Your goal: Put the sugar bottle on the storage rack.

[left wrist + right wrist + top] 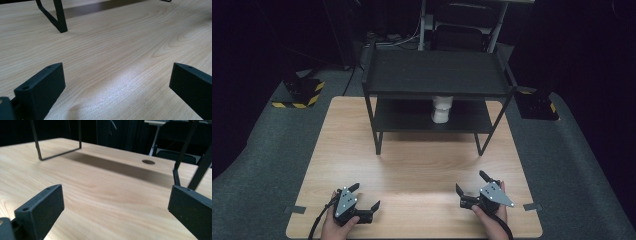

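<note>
Fingers [40, 87] of the left gripper [365, 197] stand wide apart with nothing but bare wood between them, and the fingers [40, 208] of the right gripper [472, 182] are spread just as wide, also holding nothing. Both grippers sit low over the near edge of the wooden table [422, 165], each in a hand, the left one near the front left corner and the right one near the front right, well apart from each other.

Farther back on the table stands a black two-tier shelf [437, 75]. Its lower tier holds a white cup-like container [442, 110], upright and roughly in the middle, partly hidden under the top tier; what is inside it cannot be told. The top tier is bare. The container is well apart from both grippers.

One shelf leg [60, 17] appears in the left gripper view, planted on the wood ahead of the jaws. The right gripper view looks under the shelf frame toward a round hole [148, 162] in the tabletop.
</note>
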`<state>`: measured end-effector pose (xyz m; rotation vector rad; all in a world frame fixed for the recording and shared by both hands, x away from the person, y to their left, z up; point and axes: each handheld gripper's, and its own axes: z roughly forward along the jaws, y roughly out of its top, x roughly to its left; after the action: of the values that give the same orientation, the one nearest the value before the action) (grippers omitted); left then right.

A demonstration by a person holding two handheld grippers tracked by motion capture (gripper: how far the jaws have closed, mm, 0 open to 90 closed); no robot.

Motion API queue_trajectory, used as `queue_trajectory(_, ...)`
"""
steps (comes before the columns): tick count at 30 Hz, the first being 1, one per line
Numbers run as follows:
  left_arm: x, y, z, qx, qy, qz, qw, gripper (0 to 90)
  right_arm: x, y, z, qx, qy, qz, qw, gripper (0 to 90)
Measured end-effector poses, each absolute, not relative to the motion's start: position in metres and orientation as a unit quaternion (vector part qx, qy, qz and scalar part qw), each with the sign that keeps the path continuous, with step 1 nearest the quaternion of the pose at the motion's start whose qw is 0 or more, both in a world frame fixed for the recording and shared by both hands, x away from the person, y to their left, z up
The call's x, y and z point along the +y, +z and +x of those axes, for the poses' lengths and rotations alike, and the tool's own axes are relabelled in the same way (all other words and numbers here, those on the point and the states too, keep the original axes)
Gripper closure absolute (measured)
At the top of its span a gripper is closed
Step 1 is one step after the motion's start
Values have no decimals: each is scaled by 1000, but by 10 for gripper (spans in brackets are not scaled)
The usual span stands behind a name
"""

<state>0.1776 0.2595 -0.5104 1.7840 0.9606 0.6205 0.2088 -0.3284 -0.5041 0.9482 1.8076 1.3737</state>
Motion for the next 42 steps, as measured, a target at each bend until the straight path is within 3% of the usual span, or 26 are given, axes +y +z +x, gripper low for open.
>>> queue_trajectory(11,260,-510,178,395,254,734,490,4,-341,-518,199,699,503,384,332,0)
queue_trajectory(42,258,-510,177,398,254,734,489,5,-337,-514,200,727,473,373,328,1)
